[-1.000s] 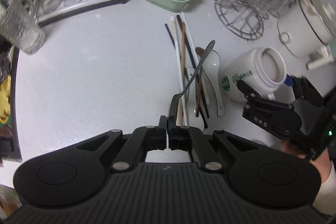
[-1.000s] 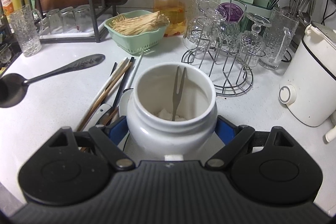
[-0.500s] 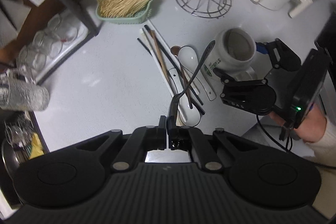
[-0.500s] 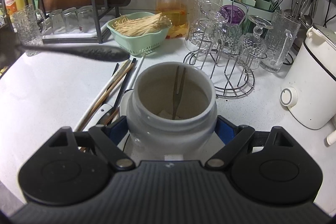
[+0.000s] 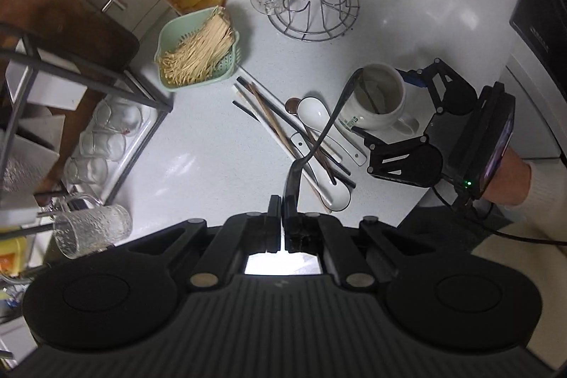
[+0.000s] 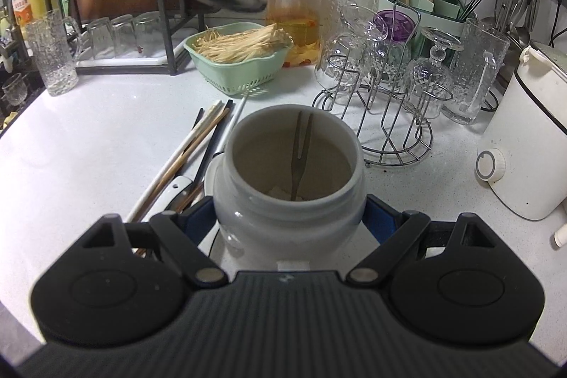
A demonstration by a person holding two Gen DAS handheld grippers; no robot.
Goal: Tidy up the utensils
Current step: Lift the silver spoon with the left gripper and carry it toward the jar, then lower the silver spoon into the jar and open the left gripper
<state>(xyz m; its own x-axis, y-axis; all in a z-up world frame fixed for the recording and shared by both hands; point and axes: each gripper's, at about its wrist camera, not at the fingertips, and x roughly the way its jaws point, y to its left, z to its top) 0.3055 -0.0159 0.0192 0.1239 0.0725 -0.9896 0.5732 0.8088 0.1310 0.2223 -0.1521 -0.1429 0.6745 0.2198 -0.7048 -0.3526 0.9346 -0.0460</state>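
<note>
The left gripper was pressed tight on the bowl end of one metal spoon, whose handle hung out above the counter toward the mug's rim. The right gripper clamped both sides of one white mug, which stood on the counter with a single two-pronged fork inside. Beside the mug lay two white ceramic spoons and a loose bundle of chopsticks, at least five, crossing one another. Behind them sat one green basket of thin sticks, one red-lidded jar and one wire glass rack.
</note>
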